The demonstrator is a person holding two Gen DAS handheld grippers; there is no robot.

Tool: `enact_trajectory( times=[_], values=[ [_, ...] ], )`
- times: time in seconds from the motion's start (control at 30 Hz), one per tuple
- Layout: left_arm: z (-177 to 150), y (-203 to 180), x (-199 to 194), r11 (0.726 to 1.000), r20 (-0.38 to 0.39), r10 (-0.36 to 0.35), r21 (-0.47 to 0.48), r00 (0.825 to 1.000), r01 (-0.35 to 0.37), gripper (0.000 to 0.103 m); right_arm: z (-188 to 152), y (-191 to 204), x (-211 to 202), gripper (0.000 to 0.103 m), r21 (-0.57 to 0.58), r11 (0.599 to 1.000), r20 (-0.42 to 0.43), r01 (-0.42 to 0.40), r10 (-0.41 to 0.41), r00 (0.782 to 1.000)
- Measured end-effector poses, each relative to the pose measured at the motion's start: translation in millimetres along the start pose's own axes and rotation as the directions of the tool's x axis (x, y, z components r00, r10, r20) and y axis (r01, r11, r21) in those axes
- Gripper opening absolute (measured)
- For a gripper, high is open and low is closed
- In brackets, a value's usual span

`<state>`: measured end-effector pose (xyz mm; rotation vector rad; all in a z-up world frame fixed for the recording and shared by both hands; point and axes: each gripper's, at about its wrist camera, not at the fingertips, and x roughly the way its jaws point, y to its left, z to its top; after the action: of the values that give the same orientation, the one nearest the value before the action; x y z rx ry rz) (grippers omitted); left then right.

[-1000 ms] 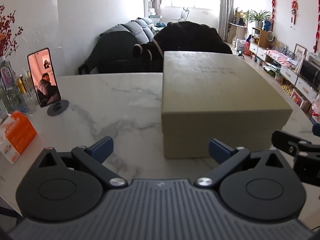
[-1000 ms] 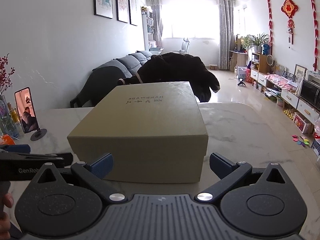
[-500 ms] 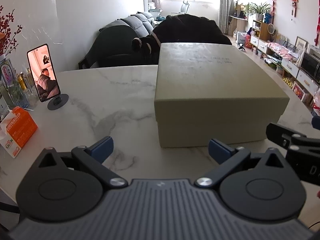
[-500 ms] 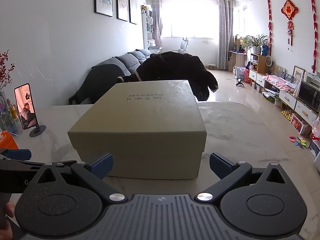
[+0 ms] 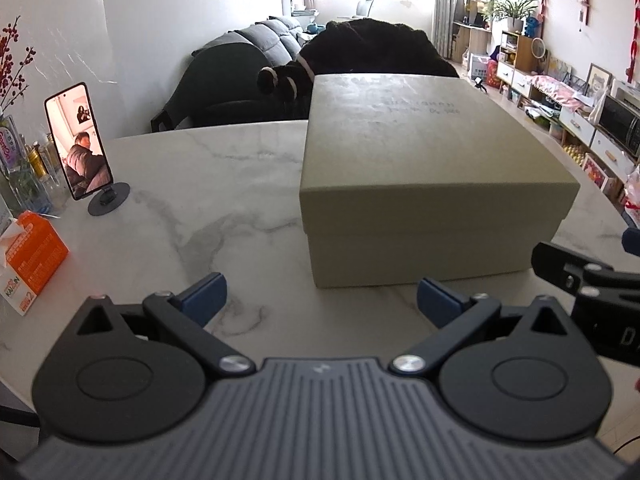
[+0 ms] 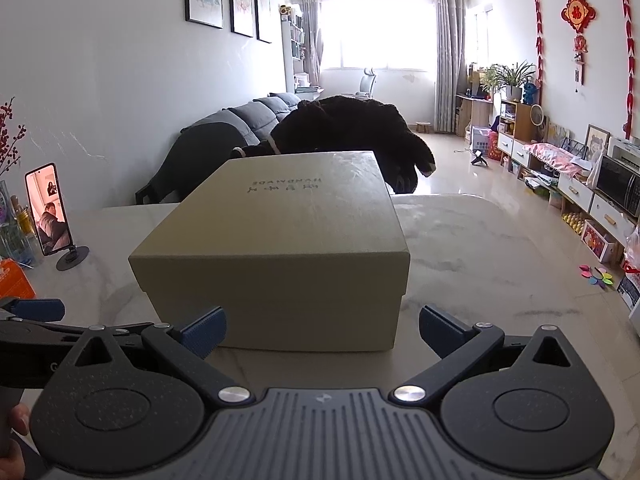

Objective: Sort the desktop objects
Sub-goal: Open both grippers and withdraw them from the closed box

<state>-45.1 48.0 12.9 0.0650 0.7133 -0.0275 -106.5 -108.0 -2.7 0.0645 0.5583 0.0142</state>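
We judge the step as approach; the lidded box [image 6: 276,252] sits mid-tabletop [image 5: 208,208], untouched; next we must bring a tool to each side of the lid. Left tool [image 5: 319,300] and right tool [image 6: 322,328] both spread wide, empty, near the front edge. Only the left view shows the whole orange carton [image 5: 30,256] at the left edge; the phone stand [image 5: 109,199] appears in both.

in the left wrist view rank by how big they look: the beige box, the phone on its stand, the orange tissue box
1. Beige box, by far the largest.
2. Orange tissue box and phone look about alike; the tissue box sits nearer the camera and is partly cut off, so I won't rank them.
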Motion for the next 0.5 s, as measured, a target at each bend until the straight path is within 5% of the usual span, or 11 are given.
enact_trajectory(
  times=[0.5],
  values=[
    [-1,2,11,1.0,-0.025,-0.005,-0.001,1.0,0.005,0.103,-4,1,10,0.103,-0.001,1.0,-0.026,-0.001,0.001,1.0]
  ],
)
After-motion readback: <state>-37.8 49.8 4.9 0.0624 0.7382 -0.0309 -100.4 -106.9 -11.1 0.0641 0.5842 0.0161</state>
